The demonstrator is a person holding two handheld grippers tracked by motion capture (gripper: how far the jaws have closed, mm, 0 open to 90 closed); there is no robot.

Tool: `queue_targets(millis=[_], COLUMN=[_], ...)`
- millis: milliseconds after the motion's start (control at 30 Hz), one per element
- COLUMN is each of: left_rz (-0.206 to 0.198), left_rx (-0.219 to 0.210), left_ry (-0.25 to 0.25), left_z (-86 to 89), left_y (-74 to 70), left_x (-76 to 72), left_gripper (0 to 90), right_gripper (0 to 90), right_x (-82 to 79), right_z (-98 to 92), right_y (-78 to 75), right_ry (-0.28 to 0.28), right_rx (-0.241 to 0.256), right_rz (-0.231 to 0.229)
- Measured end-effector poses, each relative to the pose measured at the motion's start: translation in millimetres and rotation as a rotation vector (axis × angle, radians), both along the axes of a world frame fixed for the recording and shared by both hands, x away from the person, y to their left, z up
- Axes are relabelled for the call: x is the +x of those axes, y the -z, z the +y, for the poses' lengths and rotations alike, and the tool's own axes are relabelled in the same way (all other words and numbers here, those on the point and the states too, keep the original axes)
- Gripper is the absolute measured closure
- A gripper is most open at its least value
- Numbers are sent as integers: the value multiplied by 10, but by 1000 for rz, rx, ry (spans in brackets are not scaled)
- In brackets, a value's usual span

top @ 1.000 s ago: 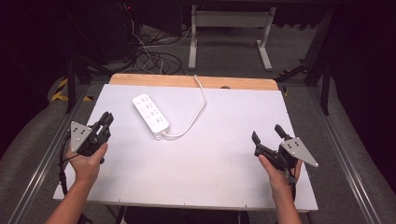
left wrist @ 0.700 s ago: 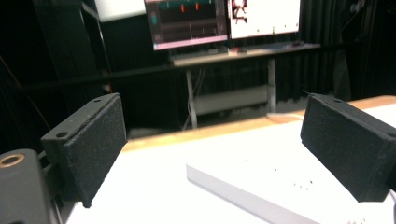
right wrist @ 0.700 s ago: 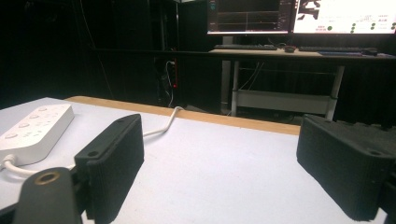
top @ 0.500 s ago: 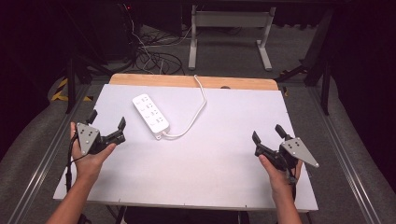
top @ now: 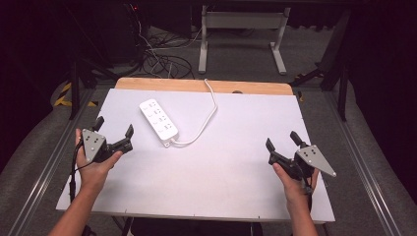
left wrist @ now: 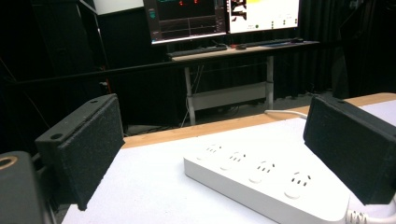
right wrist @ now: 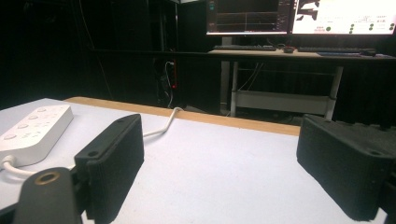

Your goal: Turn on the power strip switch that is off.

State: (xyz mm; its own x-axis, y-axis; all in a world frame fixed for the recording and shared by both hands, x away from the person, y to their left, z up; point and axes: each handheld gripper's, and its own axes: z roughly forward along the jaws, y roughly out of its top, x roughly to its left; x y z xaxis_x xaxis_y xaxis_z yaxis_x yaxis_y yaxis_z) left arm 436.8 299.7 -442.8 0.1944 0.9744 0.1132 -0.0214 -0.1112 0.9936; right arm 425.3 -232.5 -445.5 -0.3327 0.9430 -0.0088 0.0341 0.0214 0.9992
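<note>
2 grippers sit low over a white table (top: 221, 172) with a wooden far edge. The left gripper (top: 114, 132), jaws spread wide, is just left of a white 4-socket power strip (top: 158, 119), nothing between them. The right gripper (top: 282, 143), equally wide and empty, is well apart. The strip's smooth white cord (top: 209, 115) curves off the far edge. Beyond are a dark floor, cables and monitors (left wrist: 219, 16).

Two black handheld grippers, the left gripper (top: 114, 132) and the right gripper (top: 283, 143), each carry a grey three-cornered plate dotted with small screws, thick rectangular foam-faced black jaws and a trailing black cable, on bare, sleeveless forearms
</note>
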Motion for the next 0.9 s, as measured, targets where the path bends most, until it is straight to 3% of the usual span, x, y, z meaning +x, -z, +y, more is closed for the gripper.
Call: queue_targets(millis=[300,667,900], left_rz=[4,9,11], left_rx=[-3,-5,0], left_ry=[-1,-3,-3], left_z=[3,15,17], left_y=[-1,3,7], left_x=[-2,-13,-6], left_gripper=[57,55,56], right_gripper=[149,45,31], right_x=[-4,15,21], right_z=[1,-5,-8], right_y=[-2,-5,1], right_ry=[0,7,-2], right_rx=[1,23,19], right_rz=[-2,5,11])
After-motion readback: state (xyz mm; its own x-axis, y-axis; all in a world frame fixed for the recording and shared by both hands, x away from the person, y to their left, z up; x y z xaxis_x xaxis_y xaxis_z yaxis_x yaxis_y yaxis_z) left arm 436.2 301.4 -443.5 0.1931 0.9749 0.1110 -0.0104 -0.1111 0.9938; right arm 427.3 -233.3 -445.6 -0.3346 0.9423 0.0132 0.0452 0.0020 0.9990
